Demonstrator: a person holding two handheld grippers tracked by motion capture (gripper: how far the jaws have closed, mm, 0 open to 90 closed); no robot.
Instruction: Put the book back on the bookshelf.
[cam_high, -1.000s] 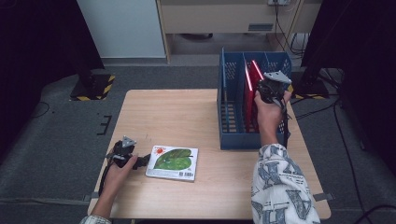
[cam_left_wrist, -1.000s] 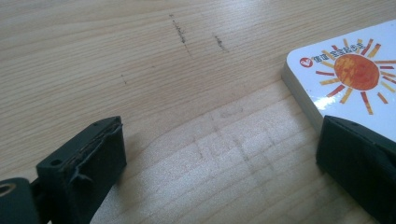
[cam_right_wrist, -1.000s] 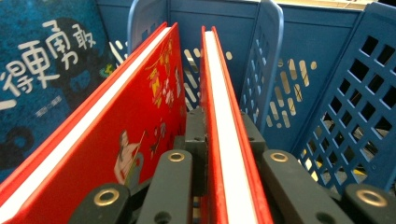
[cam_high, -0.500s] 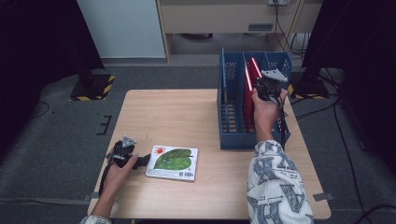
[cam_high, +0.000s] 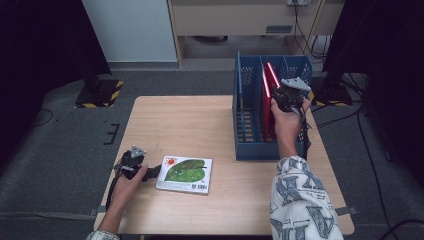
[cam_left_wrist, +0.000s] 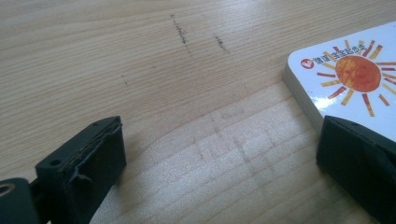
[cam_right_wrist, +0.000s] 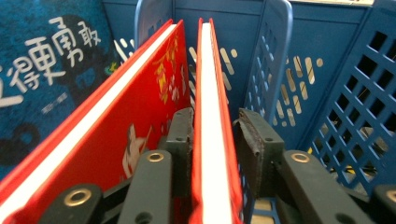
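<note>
Red book (cam_right_wrist: 212, 116) is stood on edge in the blue file rack (cam_high: 250, 120), in a middle slot, next to a second red book (cam_right_wrist: 107, 140) that leans away to its side; a blue-covered book (cam_right_wrist: 42, 70) is seen beyond that in the right gripper view. Right hand-held gripper (cam_right_wrist: 212, 140) is straddling the red book's top edge, one jaw on each cover, pads against or almost against it, so it is judged clamped on the book. Step in hand is judged to be seating or pulling the book in its slot: grip should be kept square to the spine, motion kept straight along the divider, and the leaning neighbour not dragged with it. Book is thin, hard glossy red covers, white page block, printed figure on the adjacent cover. On the desk (cam_high: 200, 120), a white-and-green picture book (cam_high: 185, 174) with a sun print is lying flat near the front edge. Left hand-held gripper (cam_left_wrist: 219, 154) is held wide open, low on the desk, one jaw at that book's corner, nothing grasped.
</note>
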